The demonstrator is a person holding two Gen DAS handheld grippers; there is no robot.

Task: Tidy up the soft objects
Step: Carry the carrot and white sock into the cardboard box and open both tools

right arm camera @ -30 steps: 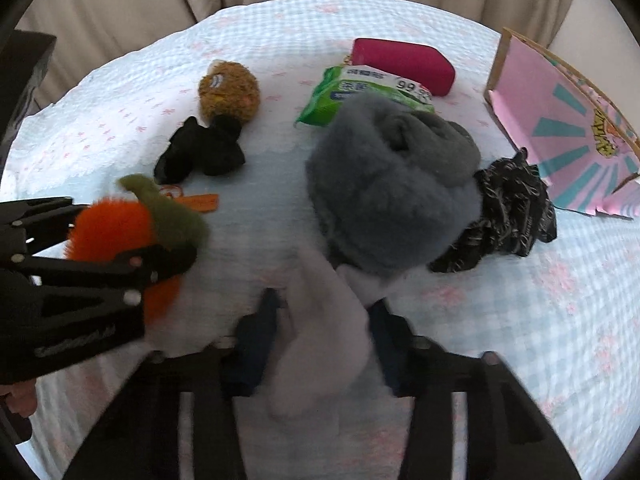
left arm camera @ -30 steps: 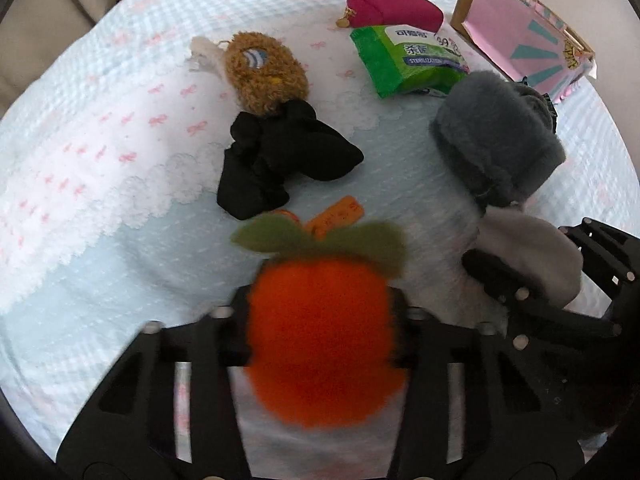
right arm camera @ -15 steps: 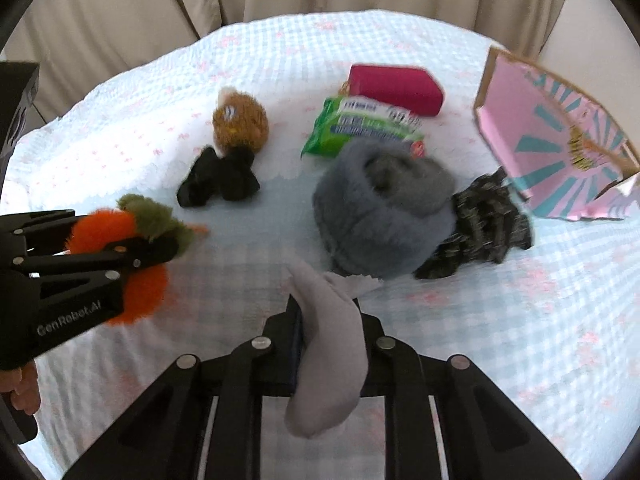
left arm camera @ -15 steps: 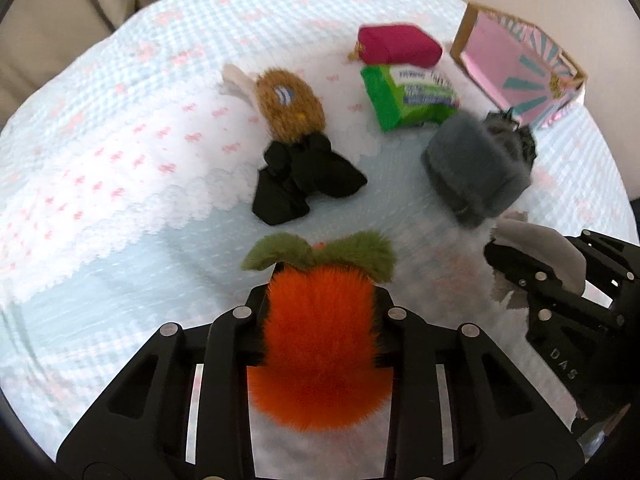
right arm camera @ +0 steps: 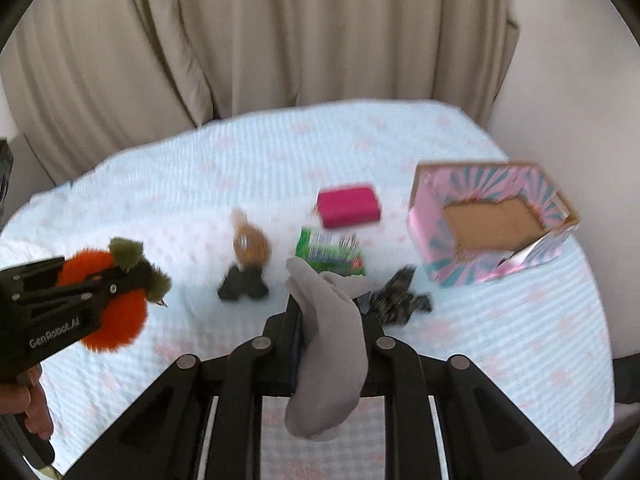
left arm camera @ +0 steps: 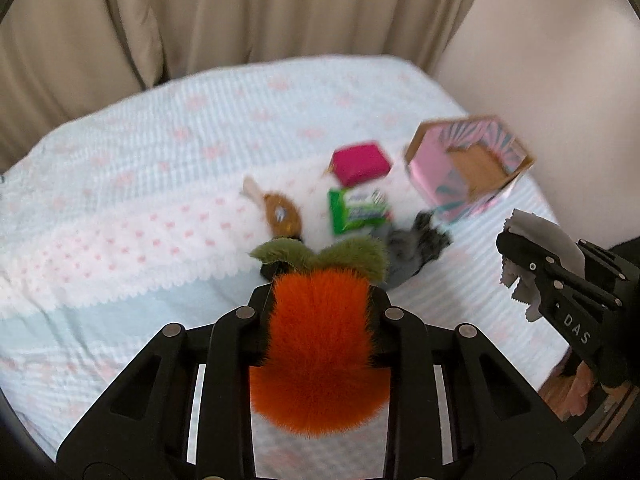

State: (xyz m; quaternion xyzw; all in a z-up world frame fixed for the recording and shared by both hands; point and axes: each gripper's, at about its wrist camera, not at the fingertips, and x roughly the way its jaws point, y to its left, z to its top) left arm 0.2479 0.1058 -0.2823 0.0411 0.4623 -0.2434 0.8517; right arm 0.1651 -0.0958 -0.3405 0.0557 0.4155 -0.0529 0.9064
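L tool (left arm camera: 320,312) is clamped tight on the orange plush toy (left arm camera: 320,360), pads squeezed into its fur at both sides; its jaws have just been closing, toy between them. The toy's green leaves (left arm camera: 320,254) stick out past the tips, and it hangs clear above the bed (left arm camera: 120,208), not touching the cover. Same toy and tool show at the left edge of the right wrist view, w/ part of a hand (right arm camera: 28,404) under the tool body.

R tool (right arm camera: 332,320) is fully closed on a grey sock (right arm camera: 332,344), which drapes down between the fingers, one end standing up past the tips, also lifted off the bed. In the left wrist view the sock (left arm camera: 536,240) pokes out of the R tool at the right edge.

Left lying on the bed, blue-and-white check w/ pink bows: a brown plush (right arm camera: 250,242) w/ a black cloth bundle (right arm camera: 242,286) touching its near end, a green wipes pack (right arm camera: 330,252) just beside, a pink pouch (right arm camera: 348,206) behind the pack, and a dark patterned cloth (right arm camera: 400,300) near the R tool tips. A grey furry item (left arm camera: 404,248) sits behind the toy's leaves in the left view, mostly hidden. A pink and teal box (right arm camera: 492,220) stands open at the right side of the bed, brown cardboard base showing. Beige curtain (right arm camera: 280,40) behind. Both views are motion-blurred, so small print is unreadable.
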